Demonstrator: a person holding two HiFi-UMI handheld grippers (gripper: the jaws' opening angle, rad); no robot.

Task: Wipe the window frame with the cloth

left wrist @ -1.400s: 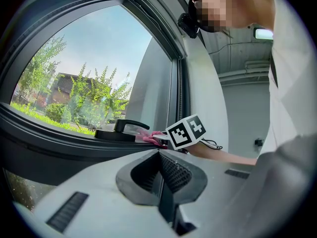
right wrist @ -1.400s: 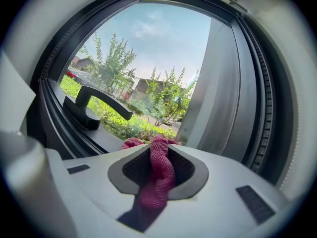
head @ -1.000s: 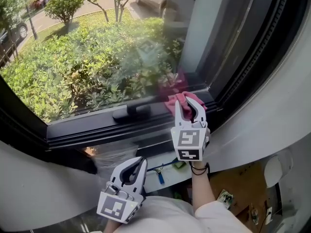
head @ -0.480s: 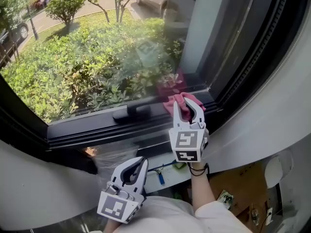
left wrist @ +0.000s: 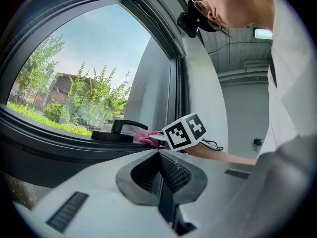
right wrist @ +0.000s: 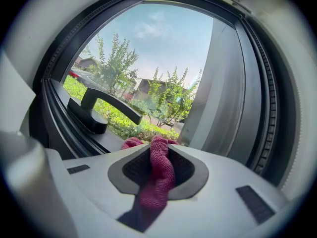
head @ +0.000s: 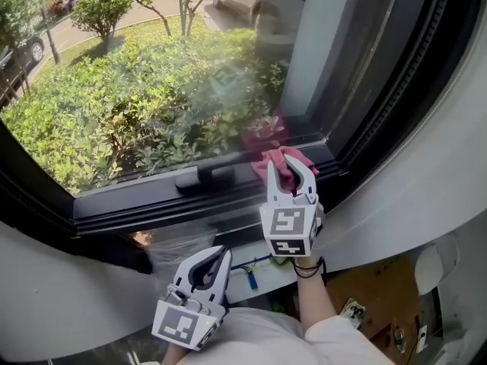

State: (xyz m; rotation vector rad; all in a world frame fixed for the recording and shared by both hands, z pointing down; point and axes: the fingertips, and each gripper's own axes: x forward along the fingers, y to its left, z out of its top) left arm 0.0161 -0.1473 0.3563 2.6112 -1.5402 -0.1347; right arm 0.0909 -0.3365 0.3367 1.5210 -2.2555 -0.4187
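Observation:
A dark red cloth (head: 285,163) (right wrist: 157,175) is pinched in my right gripper (head: 290,160) (right wrist: 154,144), which is shut on it. The cloth presses on the black bottom rail of the window frame (head: 152,196) (right wrist: 59,118), just right of the black window handle (head: 205,176) (right wrist: 101,105). From the left gripper view the cloth (left wrist: 144,138) shows beside the handle (left wrist: 115,130). My left gripper (head: 205,268) (left wrist: 159,157) hangs low near the person's body, away from the frame, shut with nothing in it.
The frame's dark upright (head: 380,67) and its seal rise at the right, next to a white curved wall (head: 426,173). Green shrubs (head: 137,90) lie beyond the glass. A plastic-covered ledge (head: 183,242) with small items sits below the rail.
My right gripper has slid the cloth a little leftward along the bottom rail, closer to the handle. The left gripper has stayed in place.

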